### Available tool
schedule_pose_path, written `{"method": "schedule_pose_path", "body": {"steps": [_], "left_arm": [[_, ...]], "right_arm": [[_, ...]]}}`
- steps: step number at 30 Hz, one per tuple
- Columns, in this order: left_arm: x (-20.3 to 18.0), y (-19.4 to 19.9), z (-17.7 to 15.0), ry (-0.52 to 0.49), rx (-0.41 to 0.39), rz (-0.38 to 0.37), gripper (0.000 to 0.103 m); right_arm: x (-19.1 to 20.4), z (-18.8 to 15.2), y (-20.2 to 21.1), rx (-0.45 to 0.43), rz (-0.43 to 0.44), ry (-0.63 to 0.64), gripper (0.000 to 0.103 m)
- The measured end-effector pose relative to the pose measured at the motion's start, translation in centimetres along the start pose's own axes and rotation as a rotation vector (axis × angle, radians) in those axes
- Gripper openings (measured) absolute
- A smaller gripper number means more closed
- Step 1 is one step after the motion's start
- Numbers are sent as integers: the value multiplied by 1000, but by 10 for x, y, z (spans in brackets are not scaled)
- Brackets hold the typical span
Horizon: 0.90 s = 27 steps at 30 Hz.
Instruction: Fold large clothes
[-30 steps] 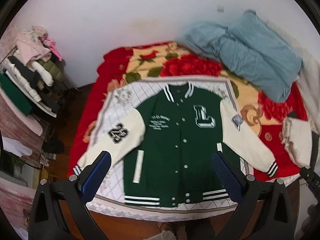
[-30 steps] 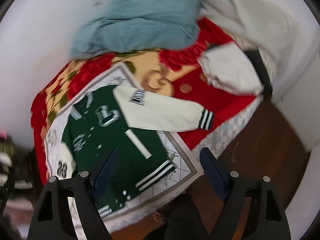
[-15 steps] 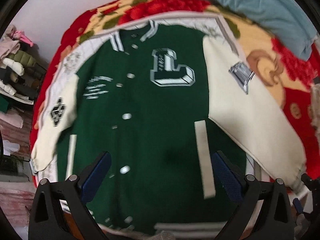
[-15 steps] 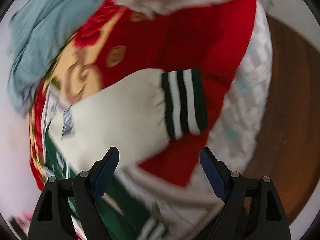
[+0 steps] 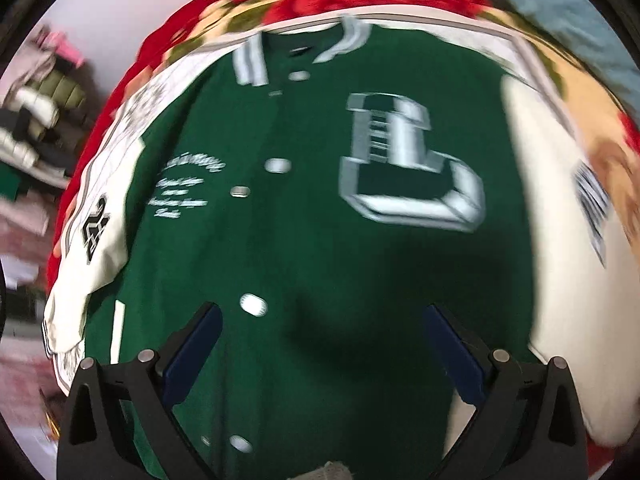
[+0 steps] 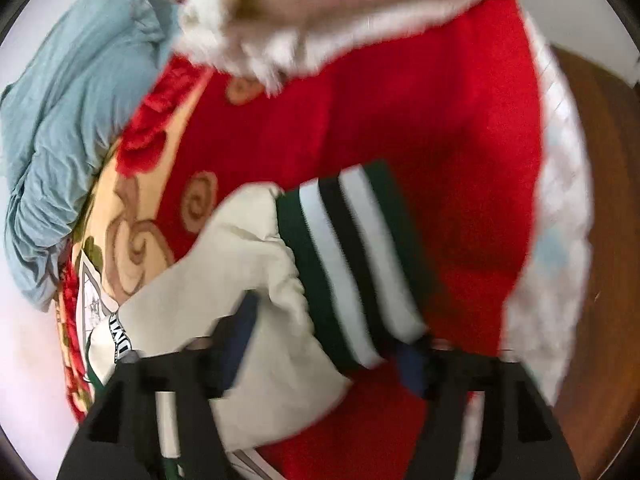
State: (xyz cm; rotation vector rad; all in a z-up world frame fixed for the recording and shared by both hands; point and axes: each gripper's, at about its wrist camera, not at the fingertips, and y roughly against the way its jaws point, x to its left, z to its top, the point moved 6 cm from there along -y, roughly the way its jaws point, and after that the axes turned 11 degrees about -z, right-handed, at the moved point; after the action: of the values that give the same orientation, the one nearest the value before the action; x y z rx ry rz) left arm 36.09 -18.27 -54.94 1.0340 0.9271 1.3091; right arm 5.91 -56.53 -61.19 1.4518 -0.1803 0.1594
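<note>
A green varsity jacket [image 5: 320,248] with cream sleeves and a big "L" patch lies face up and buttoned on the bed. My left gripper [image 5: 320,344] is open and empty, low over the jacket's front. In the right wrist view the jacket's cream sleeve [image 6: 224,280] ends in a green, white and black striped cuff [image 6: 352,264]. My right gripper [image 6: 324,340] has its jaws around the sleeve end near the cuff, narrowed onto the fabric; the view is blurred.
A red floral blanket [image 6: 400,120] covers the bed. A blue-grey cloth pile [image 6: 68,120] and a white fluffy garment [image 6: 320,12] lie at the back. Clothes are stacked at the left [image 5: 36,120]. Wooden floor [image 6: 608,240] lies right of the bed.
Both grippers moved down toward the jacket. The left came close over the green front. The right reached the sleeve end and its jaws narrowed around the fabric by the cuff.
</note>
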Motion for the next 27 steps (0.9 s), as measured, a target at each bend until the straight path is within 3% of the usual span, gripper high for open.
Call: {"method": "schedule_pose_path", "body": {"steps": [2, 4, 8, 10, 14, 19, 23, 27], "left_arm": [[27, -4, 13, 48, -12, 24, 103], [46, -7, 22, 72, -25, 43, 103], [65, -10, 32, 73, -21, 31, 103], [63, -5, 34, 39, -29, 17, 103], [69, 7, 44, 3, -63, 0, 103], [112, 23, 62, 62, -89, -3, 103], [158, 30, 68, 124, -91, 25, 103], [220, 32, 66, 215, -88, 69, 103]], "right_arm": [[4, 1, -10, 11, -8, -24, 77], [10, 2, -12, -19, -16, -48, 75], [30, 1, 0, -88, 0, -46, 27], [40, -3, 19, -134, -1, -10, 22], [95, -14, 78, -256, 41, 103, 21], [185, -51, 157, -352, 159, 284, 21], [259, -107, 192, -353, 234, 440, 21], [345, -198, 201, -313, 289, 645, 20]]}}
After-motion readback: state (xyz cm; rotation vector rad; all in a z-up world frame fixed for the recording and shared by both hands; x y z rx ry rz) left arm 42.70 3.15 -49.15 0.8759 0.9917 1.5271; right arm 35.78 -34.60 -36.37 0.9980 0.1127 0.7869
